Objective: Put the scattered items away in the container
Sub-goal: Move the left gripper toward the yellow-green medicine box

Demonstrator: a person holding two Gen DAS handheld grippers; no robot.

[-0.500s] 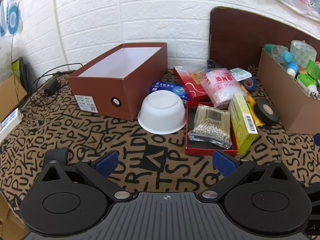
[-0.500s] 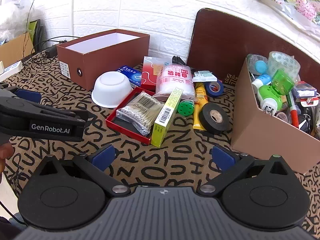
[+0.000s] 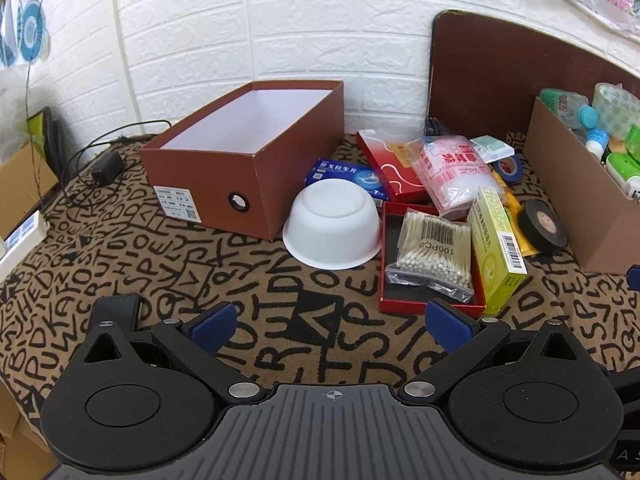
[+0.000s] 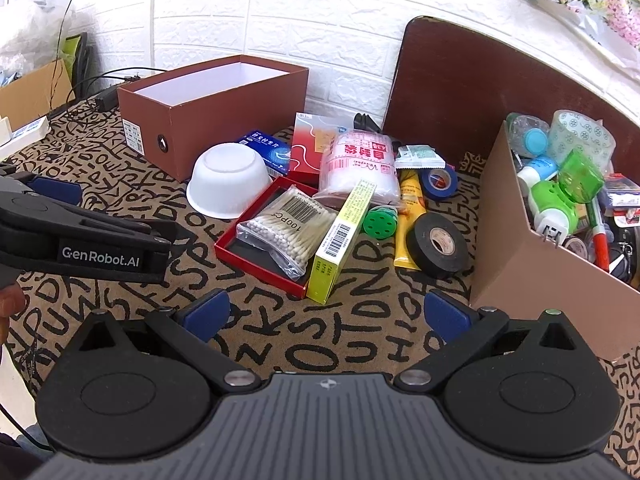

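We see, L to R: empty brown box, upturned white bowl just beside it, red tray w/ cotton swabs, black tape, cardboard box full of bits. Left gripper and right gripper both gape wide, holding nothing, above the cloth.

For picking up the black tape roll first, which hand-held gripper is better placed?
Probably the right hand-held gripper. Its open jaws face the black tape roll just ahead, slightly to the right. From the left hand-held gripper, also open, the roll lies far right, beyond the red tray and yellow box.
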